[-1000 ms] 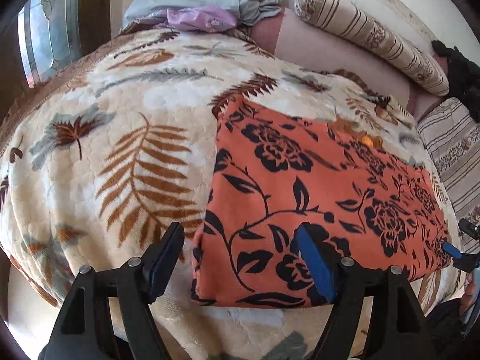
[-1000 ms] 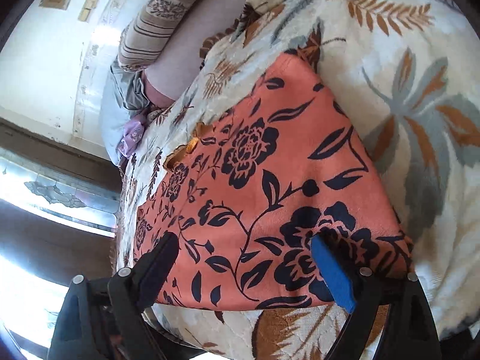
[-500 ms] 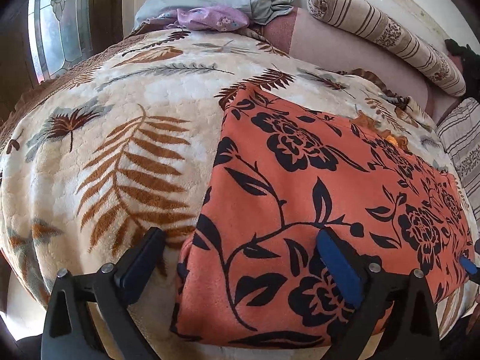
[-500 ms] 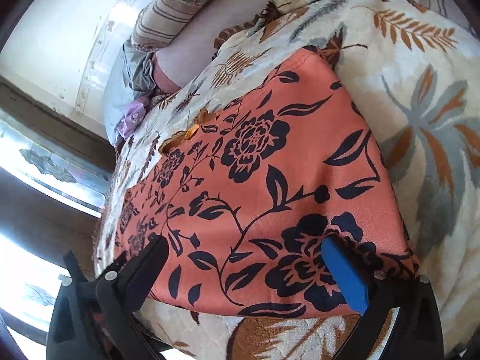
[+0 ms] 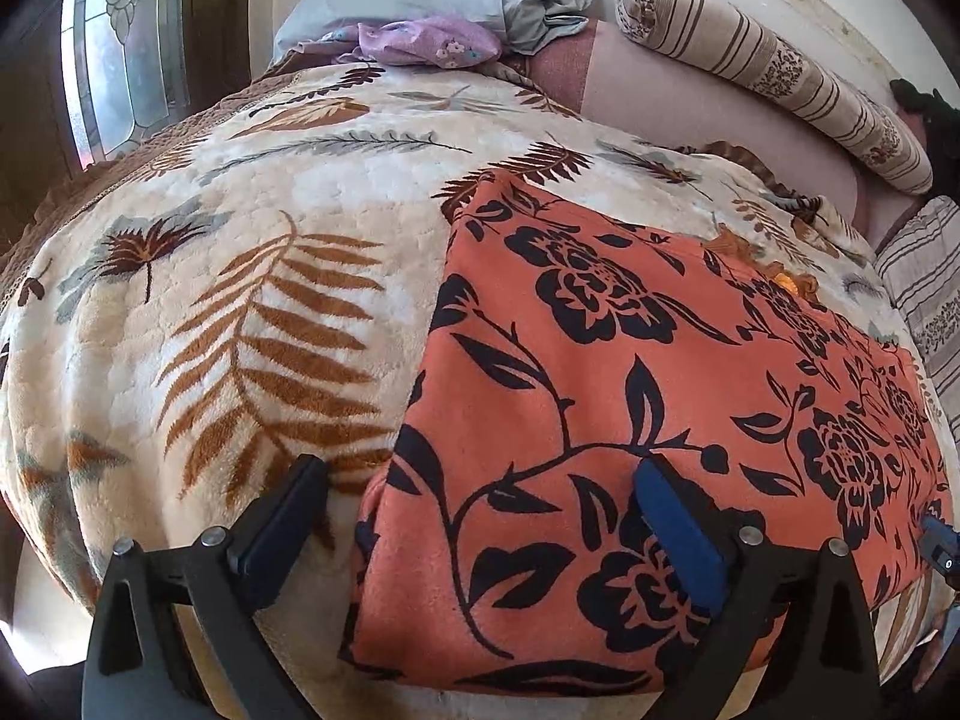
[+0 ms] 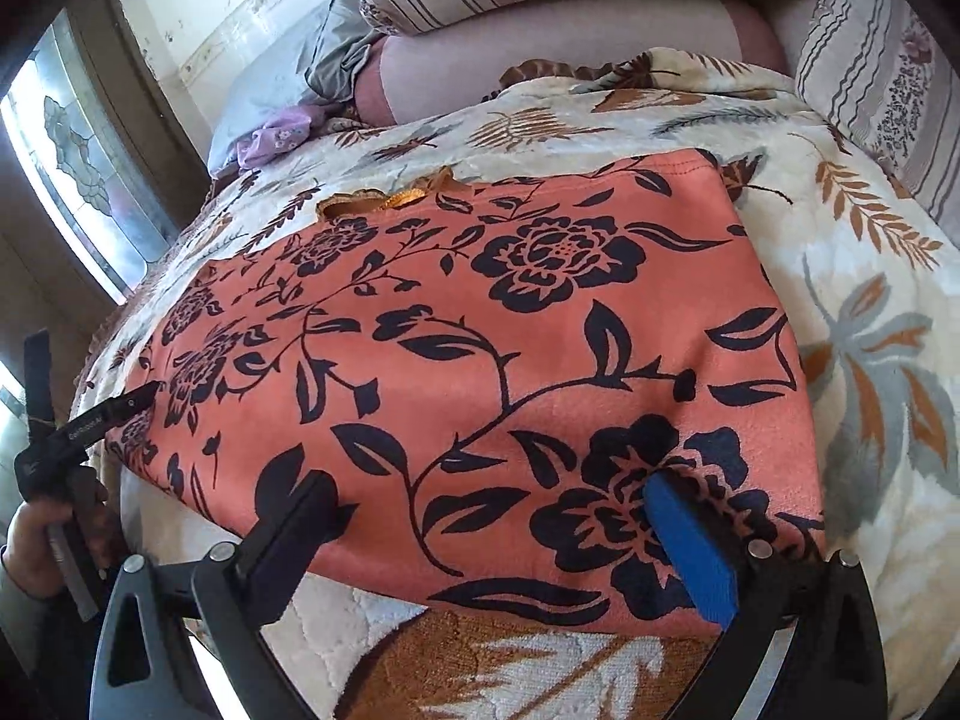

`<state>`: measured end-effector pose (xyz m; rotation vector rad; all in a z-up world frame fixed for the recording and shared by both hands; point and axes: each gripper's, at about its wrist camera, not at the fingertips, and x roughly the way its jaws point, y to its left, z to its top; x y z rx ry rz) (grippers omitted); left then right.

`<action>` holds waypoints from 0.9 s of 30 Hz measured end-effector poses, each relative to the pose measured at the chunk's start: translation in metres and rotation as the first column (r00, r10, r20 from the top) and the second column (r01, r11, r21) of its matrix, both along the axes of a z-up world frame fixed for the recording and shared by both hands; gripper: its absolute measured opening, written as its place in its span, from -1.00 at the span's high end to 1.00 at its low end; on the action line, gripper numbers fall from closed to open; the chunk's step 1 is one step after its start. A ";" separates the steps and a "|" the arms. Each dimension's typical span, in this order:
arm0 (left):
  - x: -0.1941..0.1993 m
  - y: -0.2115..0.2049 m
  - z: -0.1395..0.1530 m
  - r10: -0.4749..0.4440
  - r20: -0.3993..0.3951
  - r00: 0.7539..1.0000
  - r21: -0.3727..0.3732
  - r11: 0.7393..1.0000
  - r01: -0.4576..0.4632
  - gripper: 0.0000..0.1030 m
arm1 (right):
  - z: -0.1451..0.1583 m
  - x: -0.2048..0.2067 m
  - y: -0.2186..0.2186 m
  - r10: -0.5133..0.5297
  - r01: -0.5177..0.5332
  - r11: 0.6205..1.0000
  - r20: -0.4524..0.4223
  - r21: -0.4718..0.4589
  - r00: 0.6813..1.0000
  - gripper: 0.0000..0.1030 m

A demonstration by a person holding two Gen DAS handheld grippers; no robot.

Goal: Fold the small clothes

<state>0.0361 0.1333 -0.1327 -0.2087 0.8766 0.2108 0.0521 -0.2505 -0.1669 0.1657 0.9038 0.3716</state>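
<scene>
Orange floral garment point(image 5: 600, 396) lies flat on blanket point(image 5: 240, 312), no further fold begun; your left gripper point(image 5: 480, 516) and right gripper point(image 6: 498, 522) have just spread wide, holding nothing.

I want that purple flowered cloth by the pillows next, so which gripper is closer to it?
Left. The left gripper sits at the orange garment's near corner on the side where the purple cloth lies. The right gripper is at the opposite near corner, with the garment's width between.
</scene>
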 end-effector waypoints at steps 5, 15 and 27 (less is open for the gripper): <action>-0.003 -0.001 0.000 -0.002 0.005 1.000 0.007 1.000 0.002 -0.98 | -0.001 -0.004 0.009 0.012 -0.010 0.997 0.031 -0.074 0.999 -0.99; -0.008 -0.004 0.000 -0.006 0.012 1.000 0.028 1.000 0.006 -0.99 | 0.000 -0.006 0.009 0.005 -0.003 0.997 0.031 -0.073 1.000 -0.99; -0.010 -0.003 0.001 0.003 0.000 1.000 0.016 1.000 -0.003 -0.99 | 0.006 -0.006 -0.030 -0.083 0.092 0.977 -0.056 0.191 0.995 -0.99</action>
